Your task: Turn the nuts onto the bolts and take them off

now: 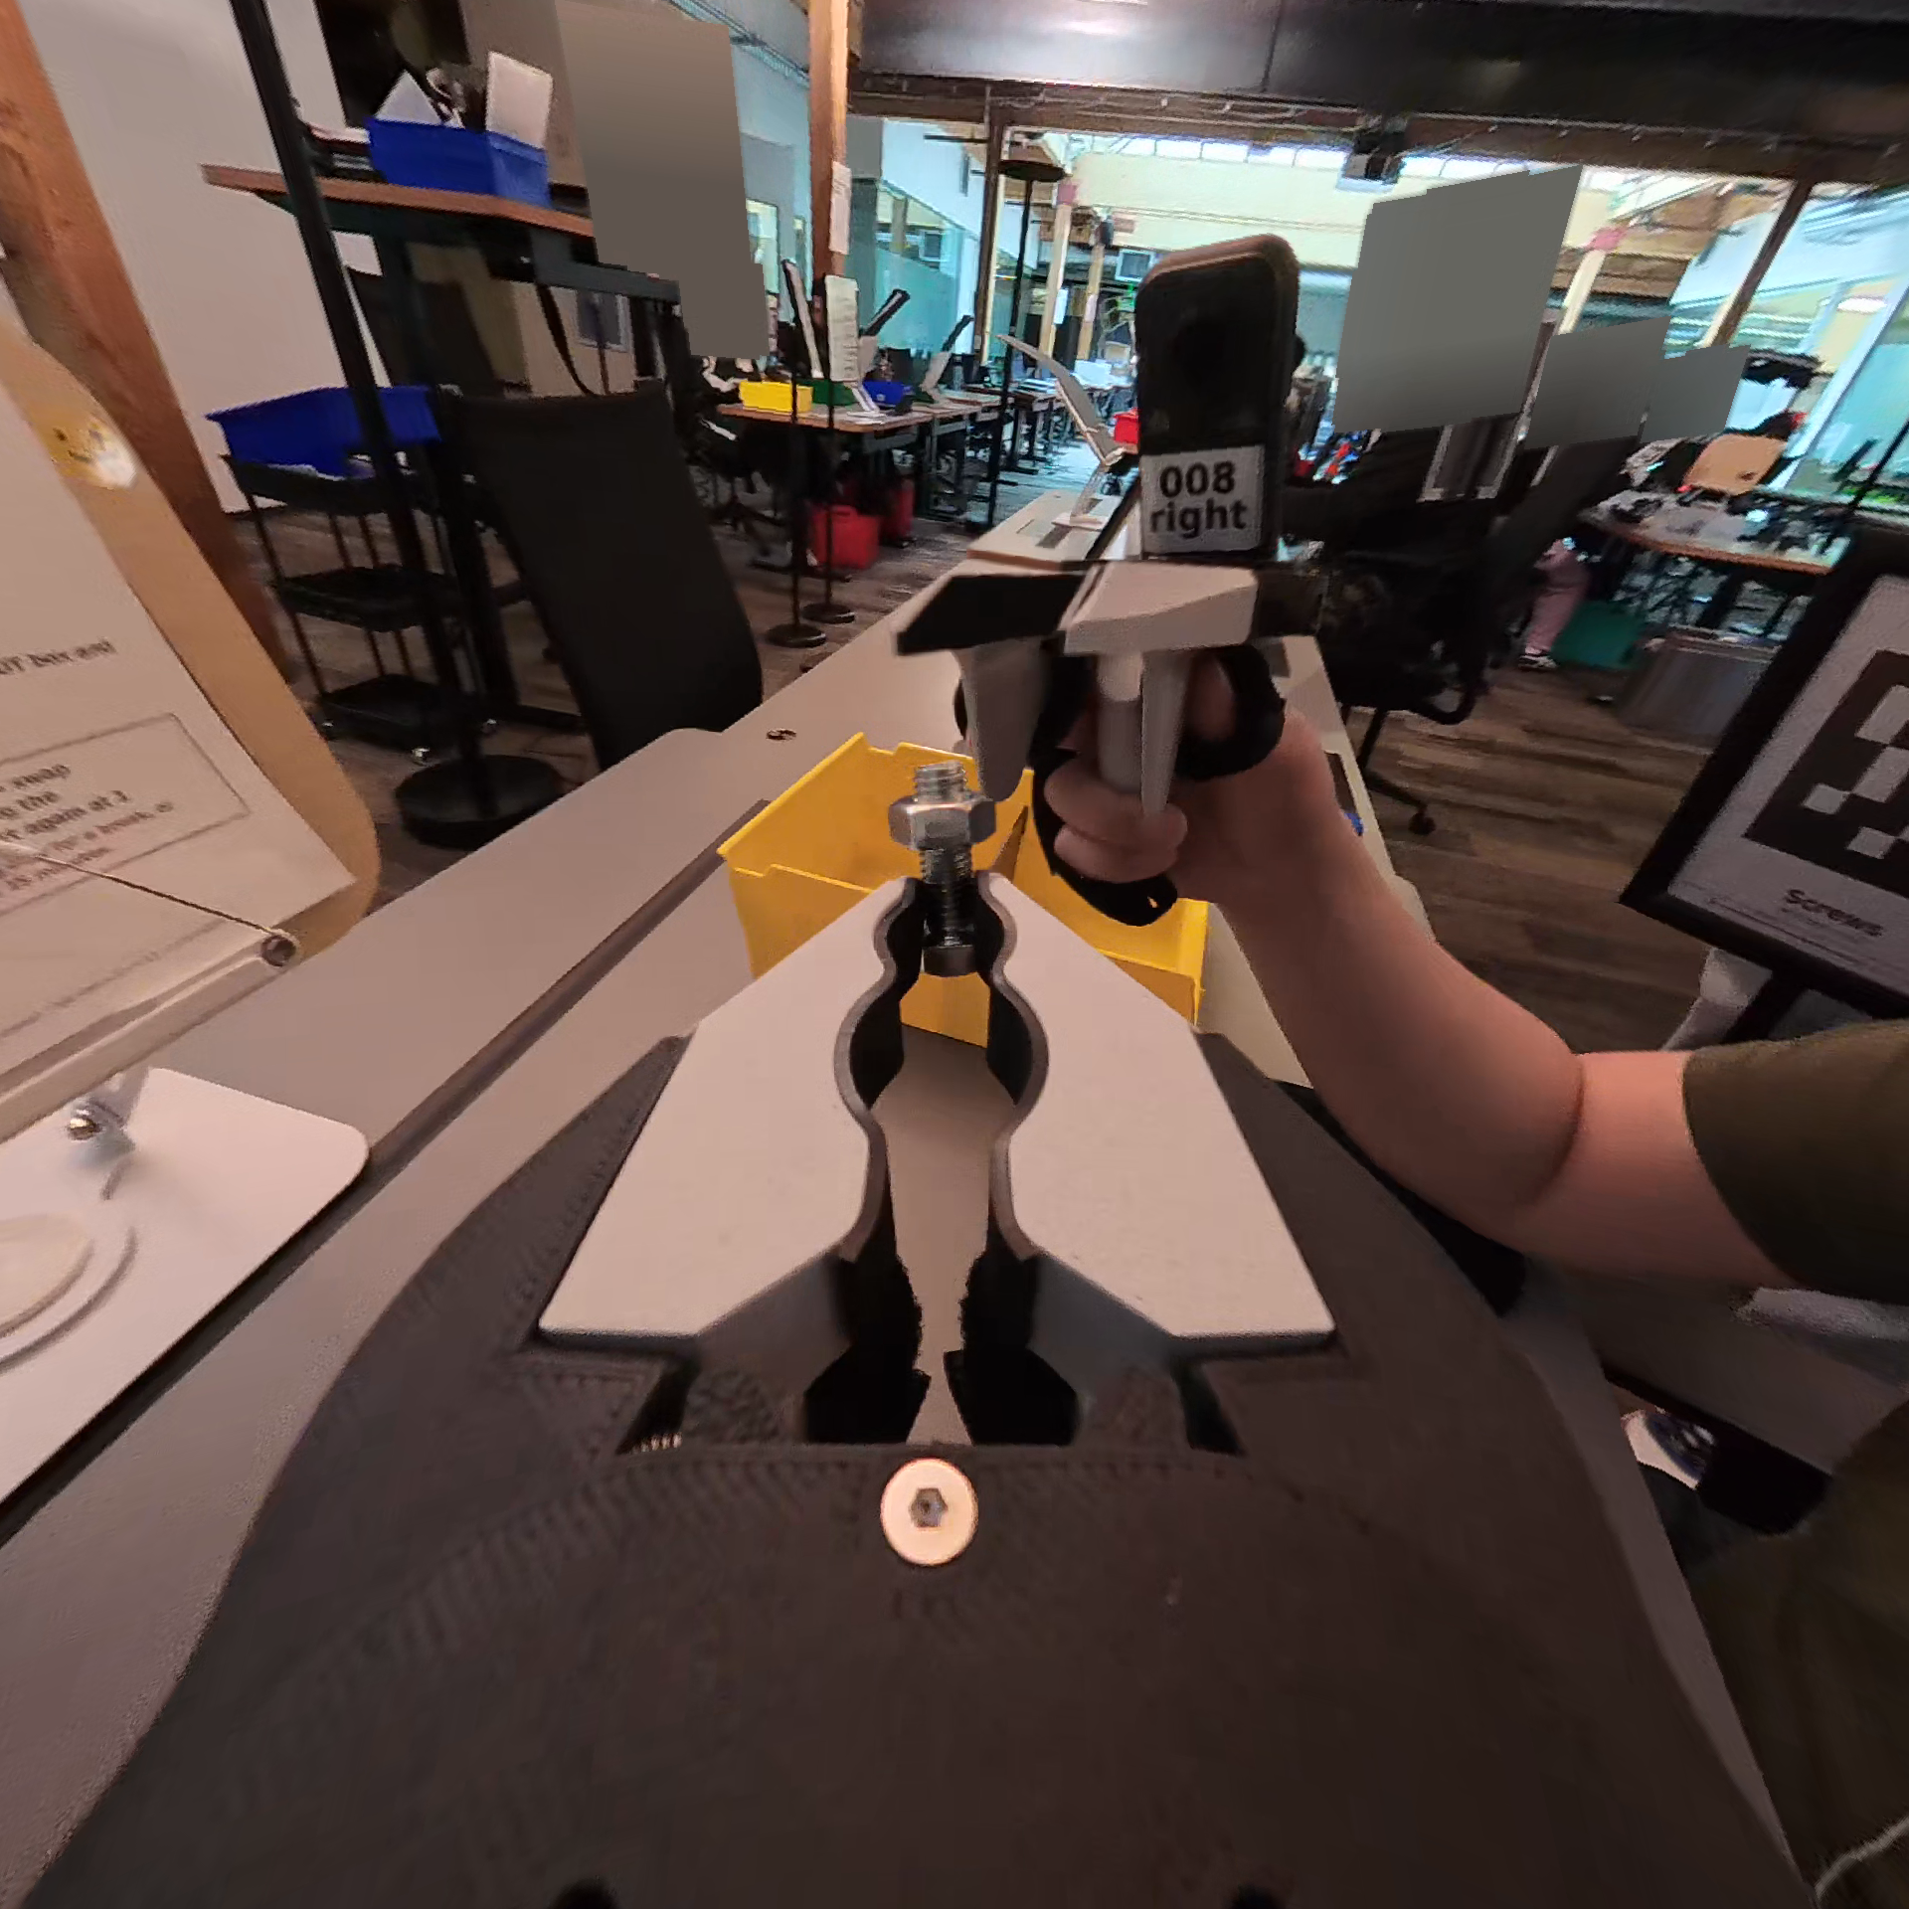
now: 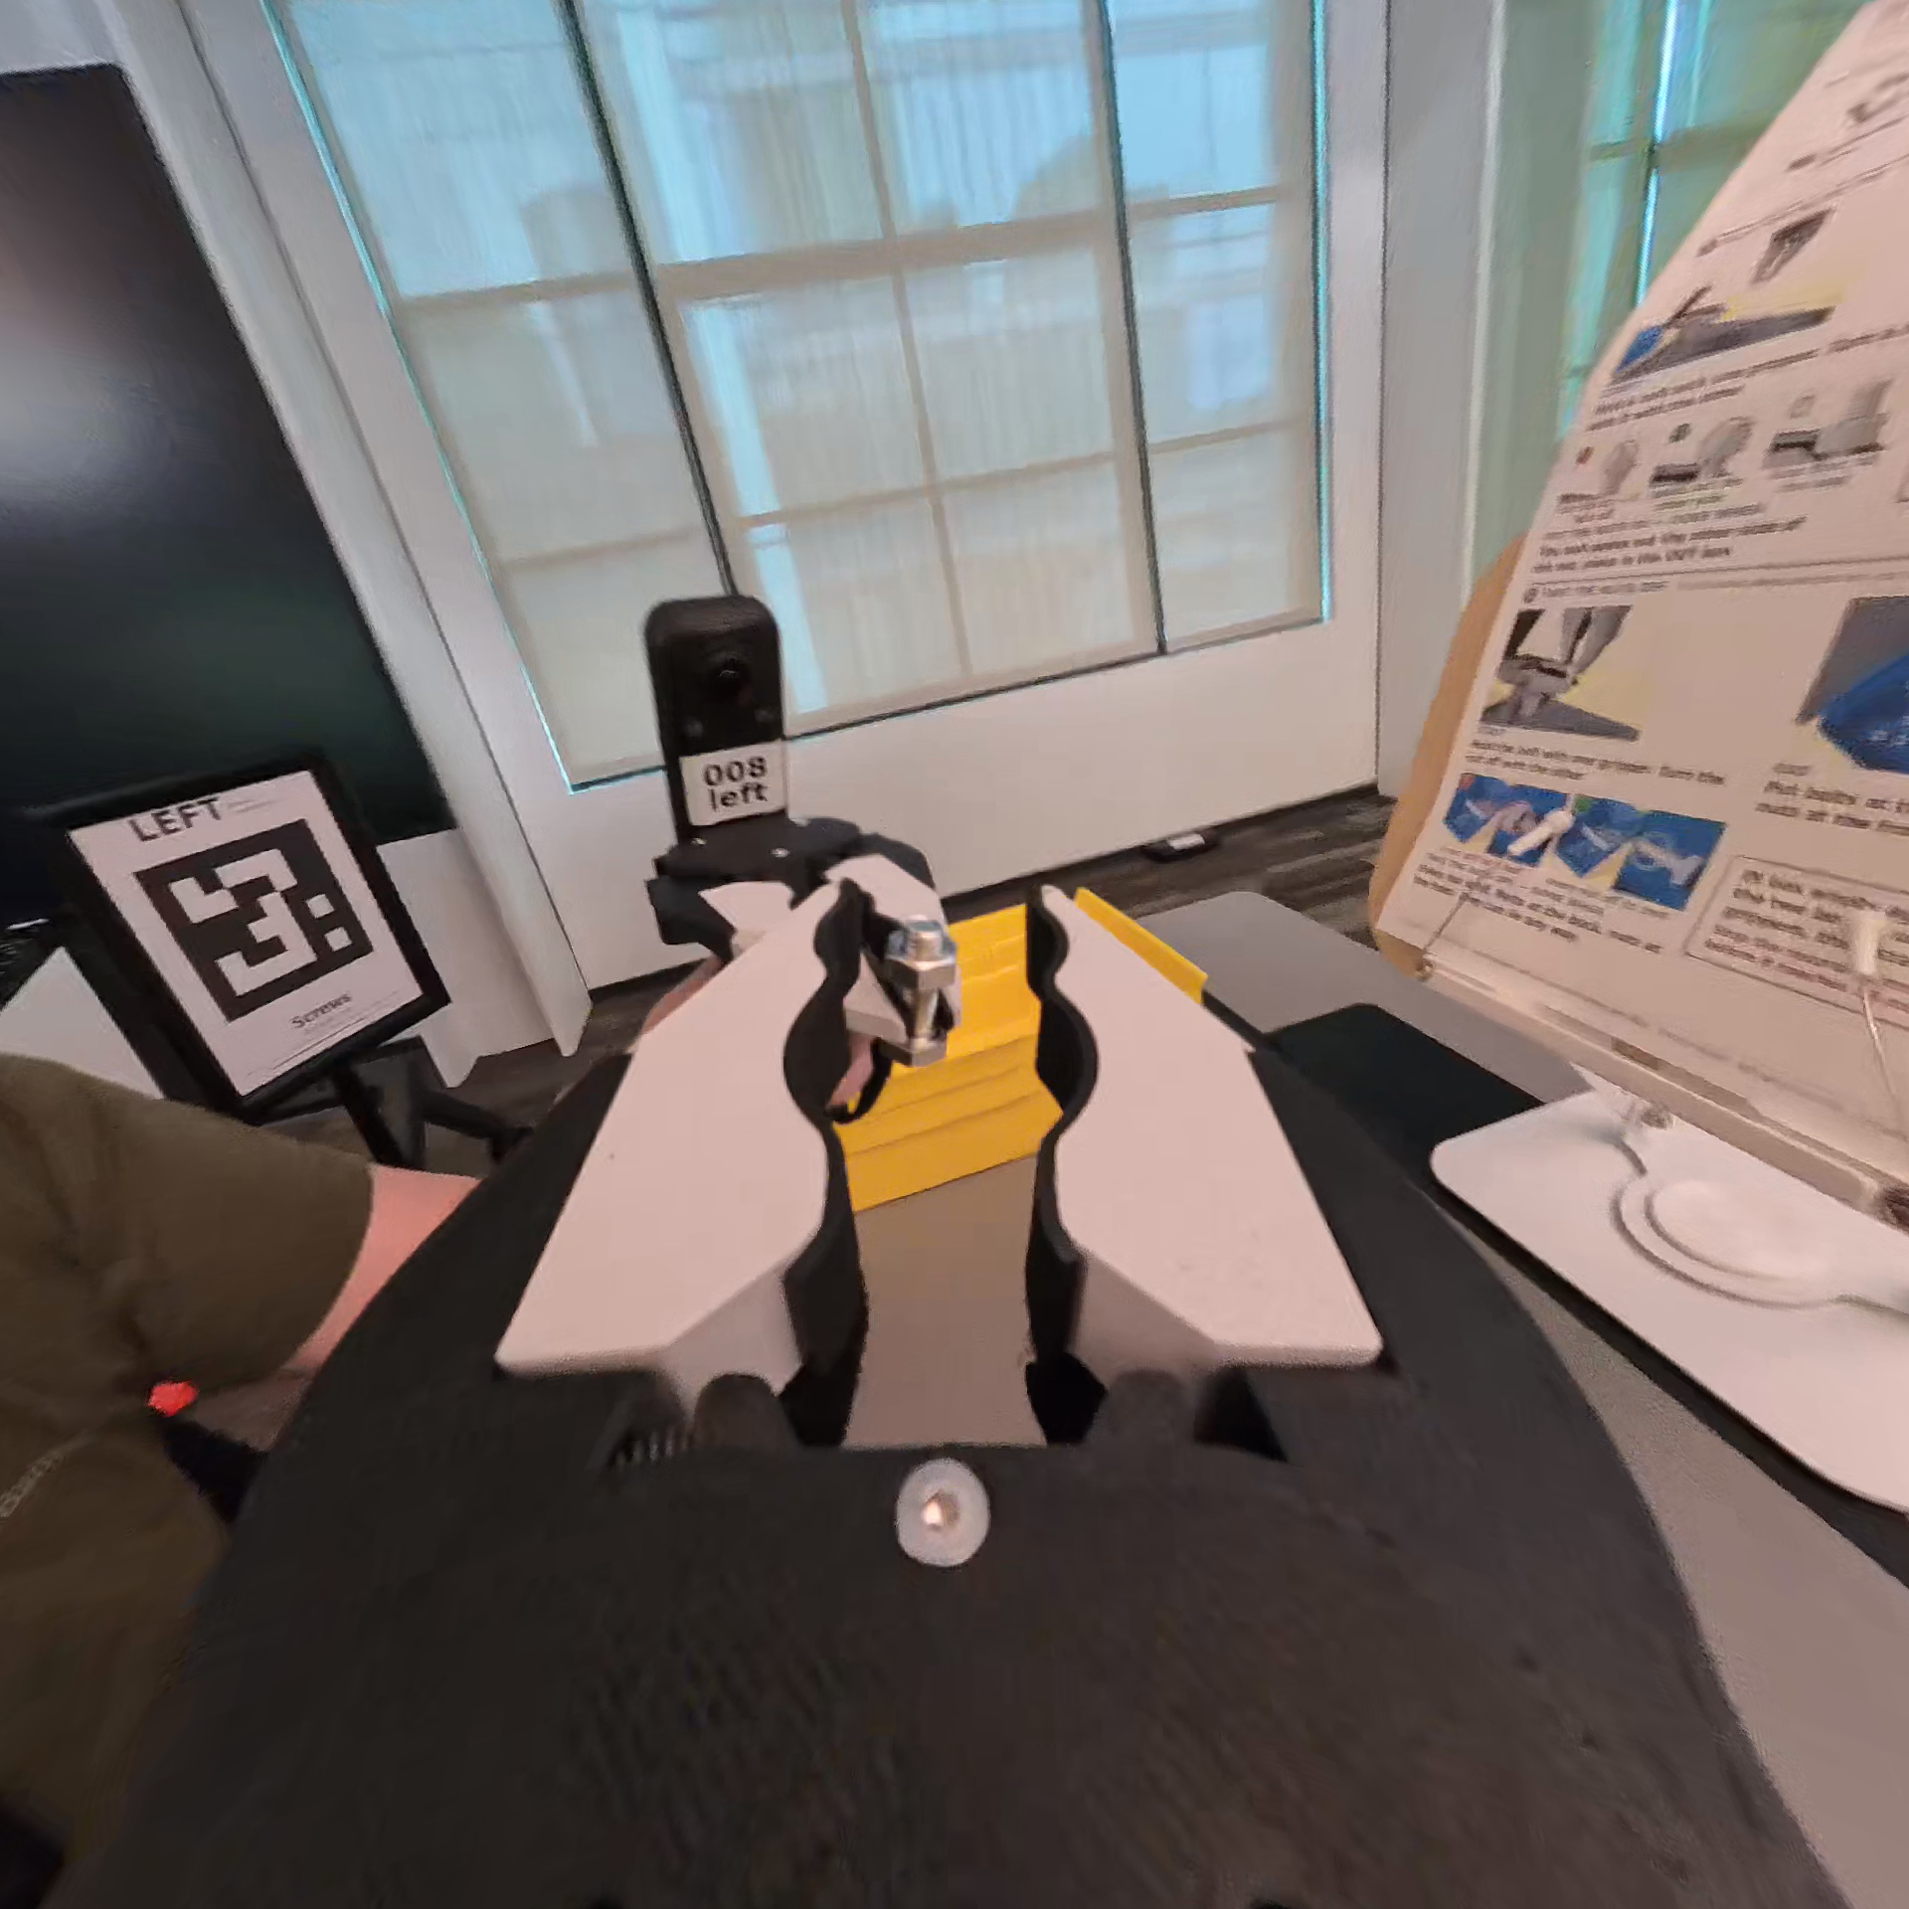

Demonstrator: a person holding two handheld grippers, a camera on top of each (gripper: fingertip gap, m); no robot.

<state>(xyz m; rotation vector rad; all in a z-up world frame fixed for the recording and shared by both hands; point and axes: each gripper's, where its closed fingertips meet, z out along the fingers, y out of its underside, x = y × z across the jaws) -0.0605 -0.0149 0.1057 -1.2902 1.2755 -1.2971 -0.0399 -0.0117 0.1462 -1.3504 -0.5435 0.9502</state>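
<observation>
My left gripper [image 1: 945, 909] is shut on a steel bolt [image 1: 942, 899], gripping its lower shank just above the head. The bolt stands upright with a hex nut [image 1: 940, 821] threaded near its top end. My right gripper [image 1: 1069, 790], held in a person's hand, hangs just right of the nut with its fingers pointing down and apart. In the right wrist view my right gripper [image 2: 948, 909] is open and empty. The left gripper [image 2: 909, 997] there holds the bolt [image 2: 925, 1007] and nut [image 2: 922, 966] between and just beyond my right fingers.
A yellow bin [image 1: 816, 868] sits on the grey table [image 1: 517, 981] behind the bolt, and shows in the right wrist view [image 2: 950, 1116]. An instruction board on a white stand [image 2: 1704, 640] is beside it. A framed marker sign [image 2: 248, 930] stands at the table's other side. The grippers' ends are close to 5 cm from one another.
</observation>
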